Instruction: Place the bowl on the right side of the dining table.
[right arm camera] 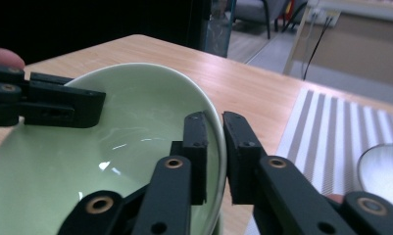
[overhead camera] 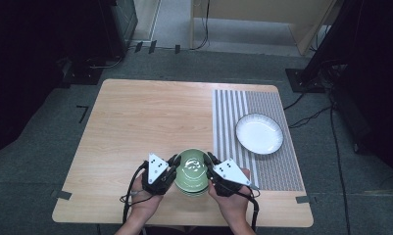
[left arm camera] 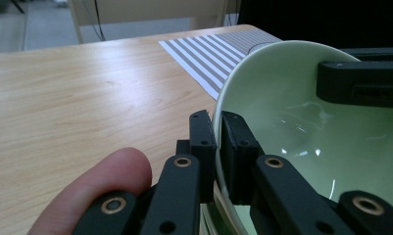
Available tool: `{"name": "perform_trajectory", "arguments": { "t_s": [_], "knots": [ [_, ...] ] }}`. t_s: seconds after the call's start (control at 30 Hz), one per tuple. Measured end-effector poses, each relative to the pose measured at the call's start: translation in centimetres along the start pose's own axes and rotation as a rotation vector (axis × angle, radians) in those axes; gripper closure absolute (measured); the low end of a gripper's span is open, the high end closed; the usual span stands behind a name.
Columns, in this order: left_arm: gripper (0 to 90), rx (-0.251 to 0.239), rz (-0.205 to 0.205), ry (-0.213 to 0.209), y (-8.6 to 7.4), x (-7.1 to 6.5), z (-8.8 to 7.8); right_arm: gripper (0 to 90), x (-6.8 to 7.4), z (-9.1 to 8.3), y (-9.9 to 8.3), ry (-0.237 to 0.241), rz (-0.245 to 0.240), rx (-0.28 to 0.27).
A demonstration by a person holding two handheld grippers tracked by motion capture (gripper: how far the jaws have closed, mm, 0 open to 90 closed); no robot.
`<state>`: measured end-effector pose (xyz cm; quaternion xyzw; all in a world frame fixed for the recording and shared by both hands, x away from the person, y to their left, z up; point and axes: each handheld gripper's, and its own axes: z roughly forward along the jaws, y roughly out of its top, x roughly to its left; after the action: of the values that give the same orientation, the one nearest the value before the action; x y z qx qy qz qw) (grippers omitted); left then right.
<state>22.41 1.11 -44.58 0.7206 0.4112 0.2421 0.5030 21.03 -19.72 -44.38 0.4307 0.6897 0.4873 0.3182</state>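
A pale green bowl (overhead camera: 191, 169) sits on top of a stack of like bowls near the table's front edge. My left gripper (overhead camera: 176, 160) is at its left rim and my right gripper (overhead camera: 211, 159) at its right rim. In the left gripper view the jaws (left arm camera: 217, 127) are pinched tight on the bowl (left arm camera: 292, 127) rim, one inside and one outside. In the right gripper view the gripper (right arm camera: 214, 129) straddles the rim of the bowl (right arm camera: 110, 127) with a small gap showing beside it. The left gripper (right arm camera: 61, 105) shows across the bowl.
A white plate (overhead camera: 259, 133) lies on a grey striped mat (overhead camera: 233, 112) at the right of the wooden table (overhead camera: 145, 117). Bare wood stretches to the left and behind the bowls. Cables and dark stands lie on the floor beyond the table.
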Motion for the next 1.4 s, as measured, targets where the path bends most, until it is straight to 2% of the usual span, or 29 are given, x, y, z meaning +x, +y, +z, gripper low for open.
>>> {"name": "perform_trajectory", "arguments": {
  "t_s": [0.03, 0.07, 0.23, 0.33, 0.4, 0.53, 0.63, 0.73, 0.8, 0.9, 0.93, 0.97, 1.03, 1.07, 1.1, 1.13, 1.17, 1.23, 1.27, 1.3, 1.33, 1.37, 1.4],
  "knots": [
    [84.5, 0.000, 0.000, 0.000, 0.0, 0.0, 0.0, 77.6, 0.0, 0.0, 0.0, 0.000, 0.000, 0.000],
    [84.5, -0.006, 0.002, 0.007, 0.1, -0.1, -0.1, 73.6, -0.1, 0.1, -0.1, 0.007, 0.045, 0.021],
    [84.4, -0.028, 0.021, 0.032, -0.1, -0.4, -0.2, 68.0, 0.3, 0.2, -0.1, -0.005, 0.100, 0.061],
    [84.4, -0.070, 0.018, 0.045, 0.2, -0.4, -0.7, 66.4, 0.5, 0.4, -0.4, -0.025, 0.135, 0.096],
    [84.3, -0.089, 0.044, 0.064, 0.2, -0.6, -0.9, 68.3, 0.5, 0.5, -0.6, -0.016, 0.154, 0.107],
    [84.3, -0.125, 0.058, 0.082, 0.1, -1.1, -1.2, 73.6, 0.8, 0.5, -0.5, -0.027, 0.160, 0.102],
    [84.0, -0.162, 0.089, 0.107, 0.0, -1.7, -1.5, 79.0, 0.6, 0.4, -0.3, -0.031, 0.198, 0.098],
    [84.2, -0.203, 0.125, 0.121, -0.1, -2.4, -1.9, 83.6, 0.5, -0.1, -0.1, -0.068, 0.205, 0.053],
    [84.1, -0.203, 0.113, 0.102, 0.0, -2.4, -2.0, 84.5, 0.3, -0.5, 0.1, -0.070, 0.209, 0.029],
    [83.5, -0.196, 0.092, 0.086, -0.1, -2.2, -2.0, 84.5, 0.4, -0.7, 0.3, -0.085, 0.182, 0.010],
    [82.3, -0.189, 0.055, 0.049, -0.1, -1.7, -2.1, 84.5, 0.4, -0.7, 0.3, -0.093, 0.163, 0.009],
    [76.6, -0.189, 0.055, 0.049, -0.1, -1.7, -2.1, 84.4, 0.5, -0.7, 0.4, -0.100, 0.151, 0.010],
    [57.6, -0.175, 0.015, 0.000, 0.0, -1.1, -2.1, 84.5, 0.4, -0.6, 0.4, -0.101, 0.145, 0.005],
    [51.1, -0.169, -0.004, -0.029, 0.1, -0.9, -2.2, 84.4, 0.3, -0.6, 0.5, -0.097, 0.148, 0.006],
    [46.0, -0.169, -0.004, -0.029, 0.1, -0.9, -2.2, 84.4, 0.2, -0.6, 0.6, -0.100, 0.144, 0.002],
    [38.0, -0.173, -0.022, -0.066, 0.1, -0.5, -2.3, 84.4, 0.2, -0.6, 0.7, -0.106, 0.140, -0.002],
    [28.3, -0.173, -0.022, -0.066, 0.1, -0.5, -2.3, 84.4, 0.1, -0.6, 0.8, -0.109, 0.132, -0.005],
    [15.2, -0.154, -0.011, -0.070, 0.3, -0.3, -2.4, 84.4, 0.1, -0.6, 0.9, -0.108, 0.126, -0.005],
    [9.4, -0.138, -0.014, -0.073, 0.4, -0.2, -2.5, 84.4, -0.1, -0.6, 1.0, -0.109, 0.117, -0.009],
    [8.2, -0.119, -0.032, -0.095, 0.6, 0.0, -2.7, 84.3, -0.1, -0.6, 1.1, -0.110, 0.115, -0.009],
    [6.4, -0.119, -0.045, -0.104, 0.7, 0.1, -2.8, 84.3, -0.1, -0.6, 1.1, -0.110, 0.109, -0.012],
    [0.1, -0.119, -0.045, -0.104, 0.7, 0.1, -2.8, 84.3, -0.2, -0.6, 1.2, -0.113, 0.105, -0.015],
    [0.0, -0.123, -0.060, -0.120, 0.9, 0.3, -3.1, 84.3, -0.2, -0.6, 1.2, -0.116, 0.103, -0.016]
  ]
}}
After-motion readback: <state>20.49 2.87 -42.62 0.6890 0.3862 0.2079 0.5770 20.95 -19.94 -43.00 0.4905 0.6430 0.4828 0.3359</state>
